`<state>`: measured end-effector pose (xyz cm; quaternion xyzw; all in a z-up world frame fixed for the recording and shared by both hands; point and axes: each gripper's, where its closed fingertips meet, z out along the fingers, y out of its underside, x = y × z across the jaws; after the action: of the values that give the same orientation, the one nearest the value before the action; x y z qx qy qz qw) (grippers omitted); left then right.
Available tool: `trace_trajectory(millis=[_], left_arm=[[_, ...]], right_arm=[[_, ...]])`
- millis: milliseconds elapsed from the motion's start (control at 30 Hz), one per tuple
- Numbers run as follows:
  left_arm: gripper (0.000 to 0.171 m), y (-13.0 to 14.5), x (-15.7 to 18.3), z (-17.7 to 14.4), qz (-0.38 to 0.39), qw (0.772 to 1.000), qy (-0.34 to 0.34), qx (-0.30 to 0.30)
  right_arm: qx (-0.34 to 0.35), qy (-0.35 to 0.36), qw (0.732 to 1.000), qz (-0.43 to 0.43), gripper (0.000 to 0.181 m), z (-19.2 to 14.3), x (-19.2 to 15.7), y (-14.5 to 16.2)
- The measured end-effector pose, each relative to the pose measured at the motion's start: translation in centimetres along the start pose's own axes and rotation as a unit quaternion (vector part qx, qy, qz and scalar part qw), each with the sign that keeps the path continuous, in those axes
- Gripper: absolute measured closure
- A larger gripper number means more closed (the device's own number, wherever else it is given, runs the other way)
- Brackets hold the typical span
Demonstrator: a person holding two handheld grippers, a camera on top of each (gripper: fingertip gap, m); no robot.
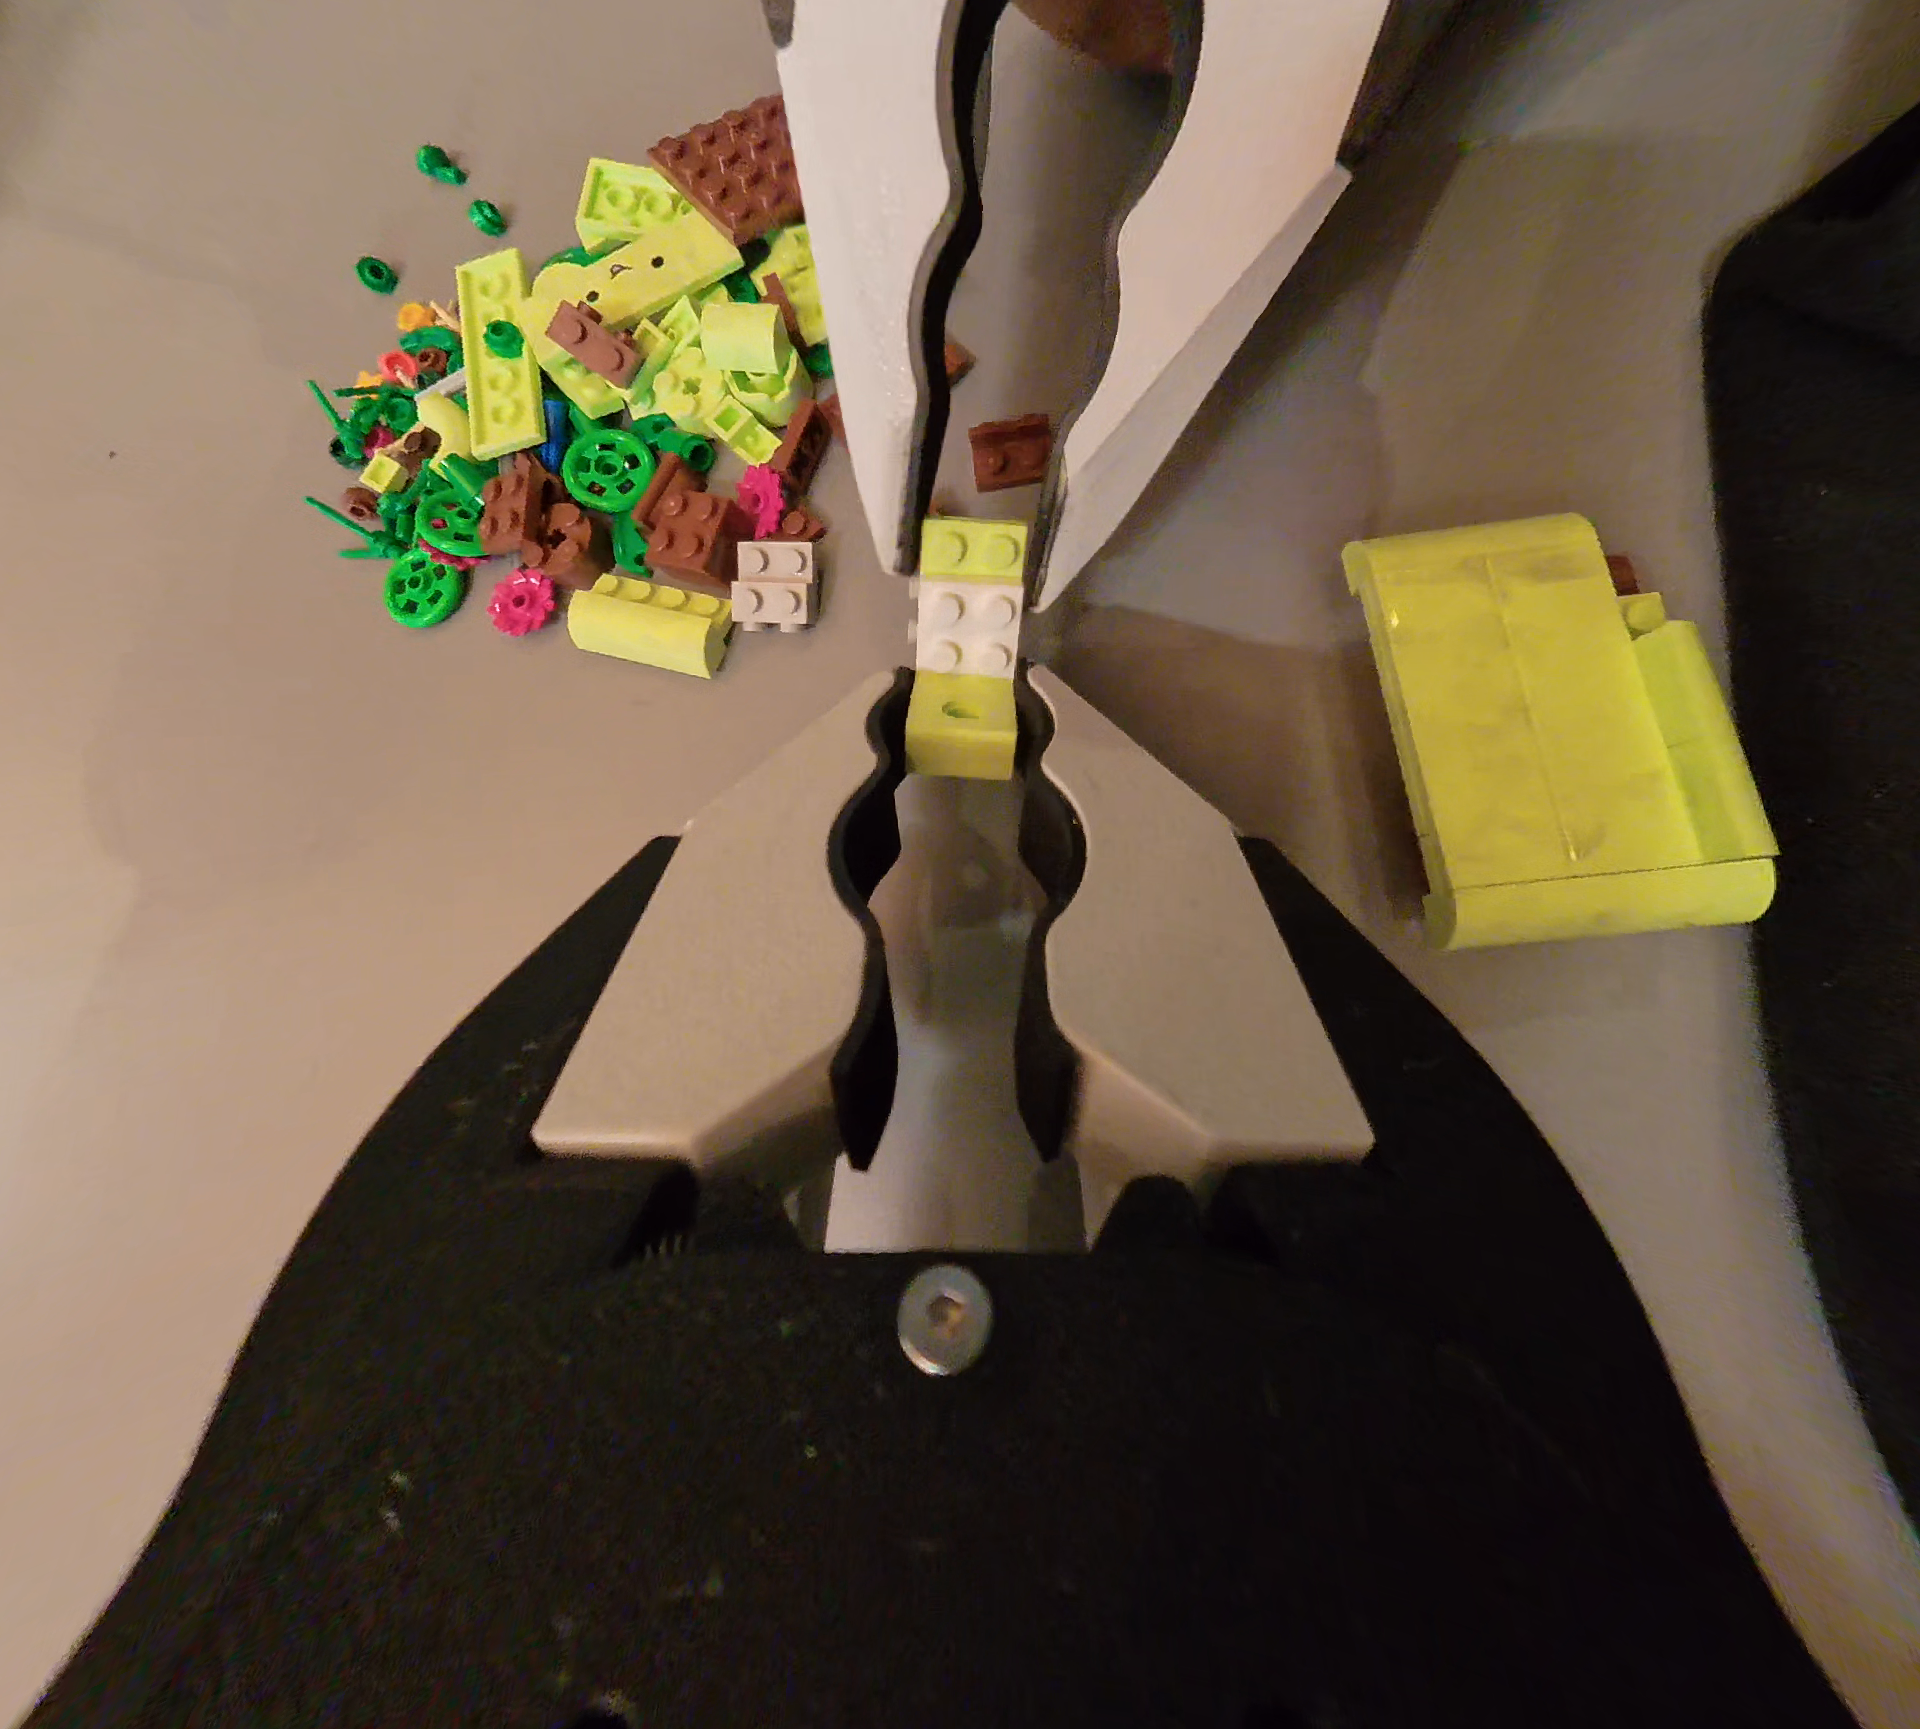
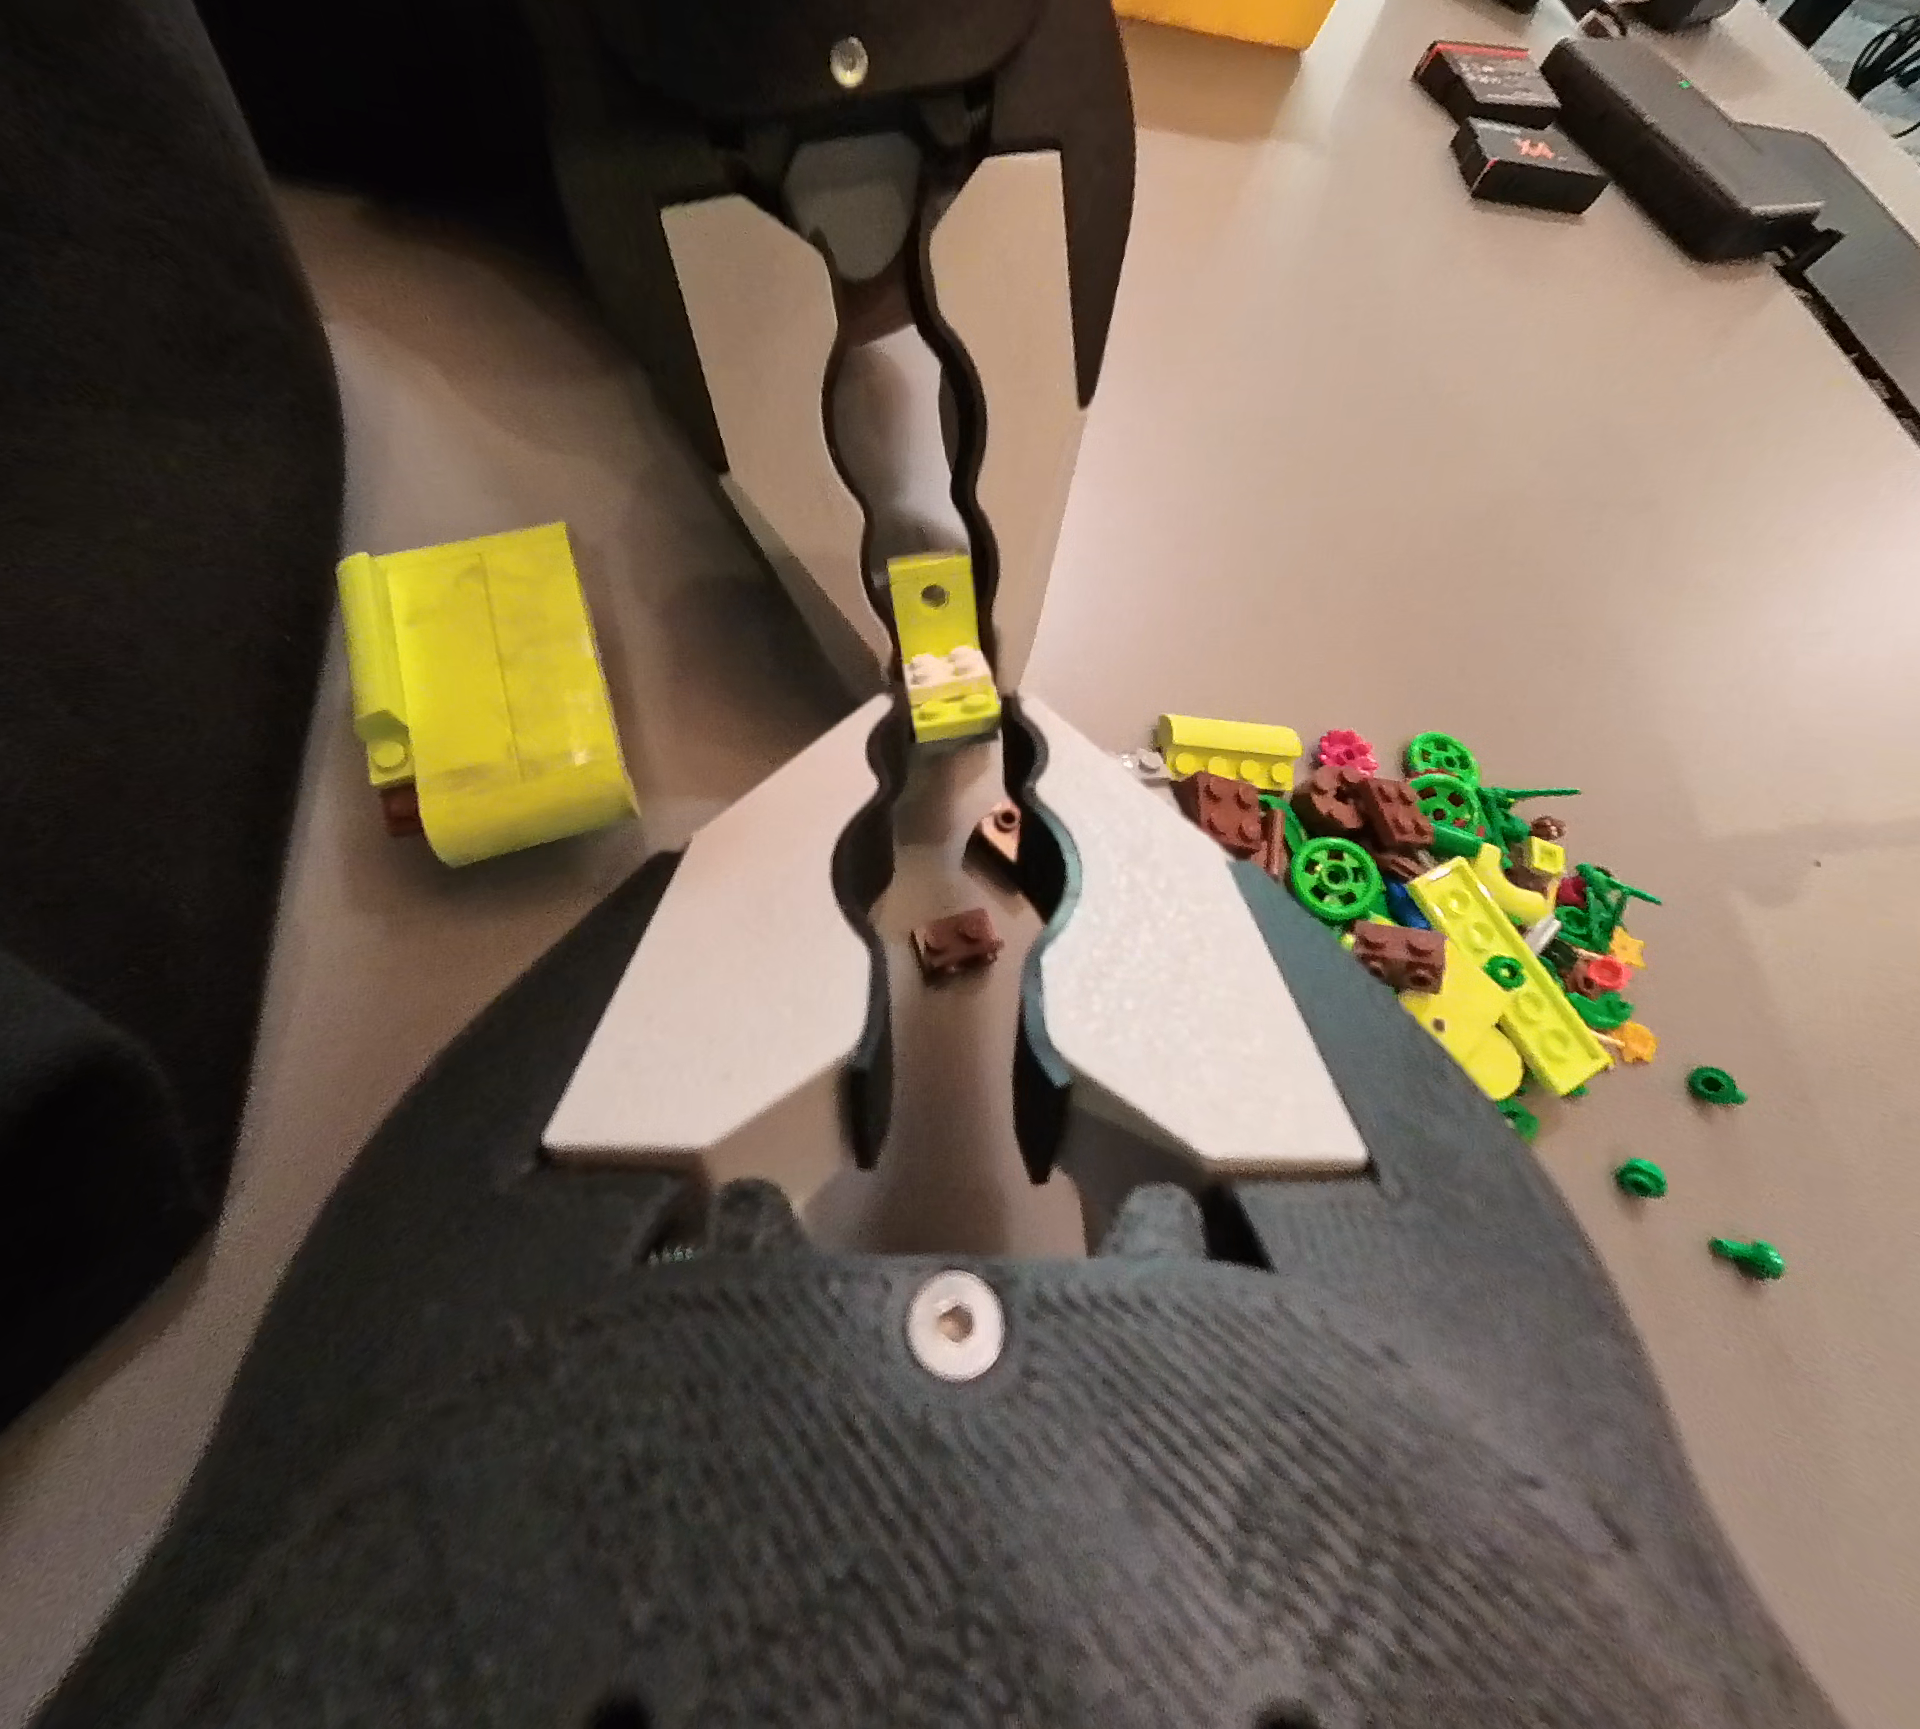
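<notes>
left gripper (image 1: 961, 729) and right gripper (image 2: 951, 734) tip to tip, both pinched on one small lime-and-white brick stack (image 1: 966, 640), loose brick pile (image 1: 582, 422) beside, lime block (image 1: 1548, 734) on table (image 1: 260, 848)

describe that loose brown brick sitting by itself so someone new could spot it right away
Start at the heap of toy bricks on the grey table. Toward the yellow-green block assembly lies one small brown brick, seen between the right gripper fingers. It alone lies clear of the heap.
</notes>
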<state>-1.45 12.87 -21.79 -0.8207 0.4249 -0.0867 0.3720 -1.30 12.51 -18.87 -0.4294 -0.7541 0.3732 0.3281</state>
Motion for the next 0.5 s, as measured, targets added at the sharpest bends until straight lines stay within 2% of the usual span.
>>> trace_trajectory(millis=[200, 400, 500], left_arm=[[0.154, -0.5, 0.3, -0.6, 0.001, 0.999, 0.021, 0.031], [0.153, -0.8, 1.1, -0.6, -0.005, 0.997, 0.057, 0.055], [0.155, -0.8, 1.2, -0.6, 0.004, 0.997, 0.055, 0.057]], right_arm=[[-0.019, -0.023, 0.999, 0.015, 0.166, -0.1, -0.4, 0.8], [-0.082, -0.037, 0.996, 0.014, 0.166, 0.6, -1.0, 2.8], [-0.083, -0.041, 0.995, 0.025, 0.165, 0.4, -0.9, 2.9]])
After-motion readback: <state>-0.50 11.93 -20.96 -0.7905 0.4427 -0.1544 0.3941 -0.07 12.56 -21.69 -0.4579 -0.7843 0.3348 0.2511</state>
